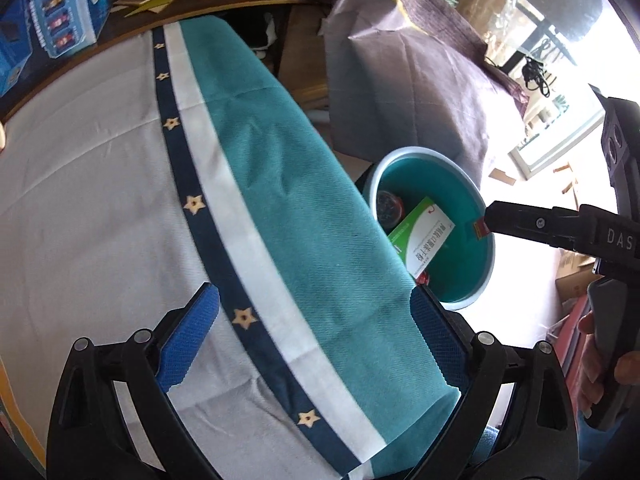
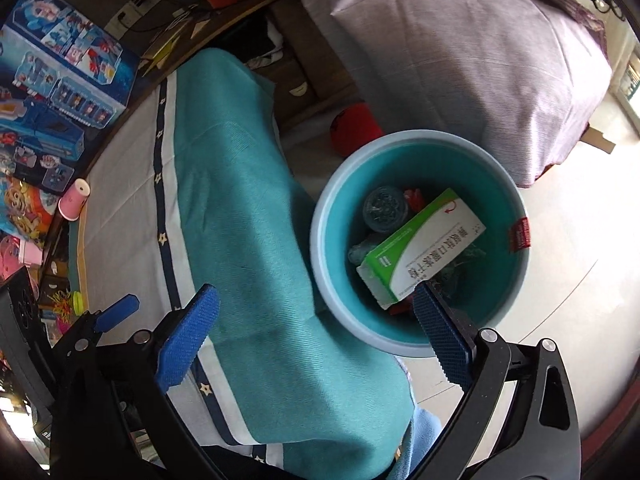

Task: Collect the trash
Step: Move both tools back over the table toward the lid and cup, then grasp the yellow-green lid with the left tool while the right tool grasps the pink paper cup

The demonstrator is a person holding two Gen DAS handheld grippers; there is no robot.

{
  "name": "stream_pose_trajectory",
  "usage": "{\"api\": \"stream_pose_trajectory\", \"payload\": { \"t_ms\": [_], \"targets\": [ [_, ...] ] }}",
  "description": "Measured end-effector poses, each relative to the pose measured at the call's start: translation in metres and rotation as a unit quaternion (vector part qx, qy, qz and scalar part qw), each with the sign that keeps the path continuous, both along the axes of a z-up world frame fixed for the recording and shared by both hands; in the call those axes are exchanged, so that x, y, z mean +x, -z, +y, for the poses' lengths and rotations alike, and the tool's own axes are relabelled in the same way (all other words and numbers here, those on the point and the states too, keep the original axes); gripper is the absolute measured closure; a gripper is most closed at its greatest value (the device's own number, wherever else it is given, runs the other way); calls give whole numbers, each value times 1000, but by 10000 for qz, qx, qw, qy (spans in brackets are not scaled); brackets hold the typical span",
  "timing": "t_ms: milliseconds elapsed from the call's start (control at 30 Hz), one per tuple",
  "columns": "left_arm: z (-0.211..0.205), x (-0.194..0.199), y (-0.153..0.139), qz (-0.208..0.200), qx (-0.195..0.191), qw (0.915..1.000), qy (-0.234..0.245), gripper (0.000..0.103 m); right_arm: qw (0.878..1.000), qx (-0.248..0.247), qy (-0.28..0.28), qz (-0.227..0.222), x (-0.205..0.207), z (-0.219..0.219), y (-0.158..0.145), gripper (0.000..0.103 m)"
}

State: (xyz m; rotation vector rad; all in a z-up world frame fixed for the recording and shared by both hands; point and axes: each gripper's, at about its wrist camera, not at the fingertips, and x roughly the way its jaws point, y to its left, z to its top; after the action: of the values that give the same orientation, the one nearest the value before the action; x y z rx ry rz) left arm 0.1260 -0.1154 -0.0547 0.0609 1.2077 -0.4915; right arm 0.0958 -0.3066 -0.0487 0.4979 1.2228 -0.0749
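Note:
A light blue trash bin [image 2: 320,240] with a teal inside stands on the floor beside the table; it also shows in the left wrist view [image 1: 490,264]. In it lie a green and white medicine box [image 2: 420,252], a dark round lid [image 2: 384,208] and other scraps. My right gripper [image 2: 316,320] is open and empty, above the table edge and the bin's near rim. My left gripper [image 1: 316,320] is open and empty over the tablecloth [image 1: 100,200]. The right gripper's black fingers [image 1: 528,224] reach over the bin in the left wrist view.
The table carries a white and teal cloth with a navy star stripe [image 2: 160,184]. Blue toy boxes [image 2: 64,92] and a pink cup [image 2: 74,200] stand at its far left. A purple-covered piece of furniture [image 2: 480,60] and a red object [image 2: 356,128] lie behind the bin.

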Motion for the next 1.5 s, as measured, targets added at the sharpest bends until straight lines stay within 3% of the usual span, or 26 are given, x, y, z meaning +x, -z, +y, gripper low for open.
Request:
{"api": "stream_pose_trajectory", "payload": {
  "t_ms": [100, 233, 433, 600, 733, 833, 967, 1133, 1233, 1400, 1433, 1467, 1500],
  "targets": [
    [36, 1, -1, -19, -49, 9996, -283, 7, 9991, 185, -306, -212, 11, 28, -5, 10],
    [89, 0, -4, -106, -98, 9974, -712, 7, 9941, -58, -993, -422, 30, 80, -14, 10],
    [187, -3, -5, -216, -42, 9886, -1491, 7, 9834, -443, -1758, -54, 65, 155, -8, 10],
    [271, -6, -4, -291, 36, 9744, -2231, 7, 9661, -753, -2469, 102, 92, 228, -2, 10],
    [329, -10, -4, -349, 144, 9623, -2694, 7, 9428, -1119, -3139, 112, 111, 287, -1, 10],
    [373, -14, 0, -407, 245, 9513, -3046, 7, 9172, -1510, -3684, 127, 122, 328, -1, 10],
    [405, -14, 8, -419, 358, 9417, -3318, 7, 8888, -1752, -4236, -11, 138, 371, -2, 10],
    [422, -3, 17, -500, 517, 9379, -3395, 7, 8593, -1992, -4704, -272, 164, 414, -6, 10],
    [428, 5, 24, -499, 512, 9358, -3453, 14, 8433, -2089, -4940, -354, 178, 433, -3, 10],
    [419, 19, 28, -651, 731, 9383, -3317, 16, 8155, -2261, -5310, -440, 197, 456, 4, 10],
    [417, 21, 28, -711, 829, 9379, -3292, 27, 8129, -2277, -5342, -455, 200, 458, 6, 10],
    [413, 23, 28, -817, 1042, 9359, -3263, 46, 8101, -2295, -5375, -471, 205, 461, 7, 10],
    [411, 25, 27, -880, 1123, 9353, -3238, 48, 8079, -2318, -5398, -481, 210, 463, 8, 10]
  ]
}}
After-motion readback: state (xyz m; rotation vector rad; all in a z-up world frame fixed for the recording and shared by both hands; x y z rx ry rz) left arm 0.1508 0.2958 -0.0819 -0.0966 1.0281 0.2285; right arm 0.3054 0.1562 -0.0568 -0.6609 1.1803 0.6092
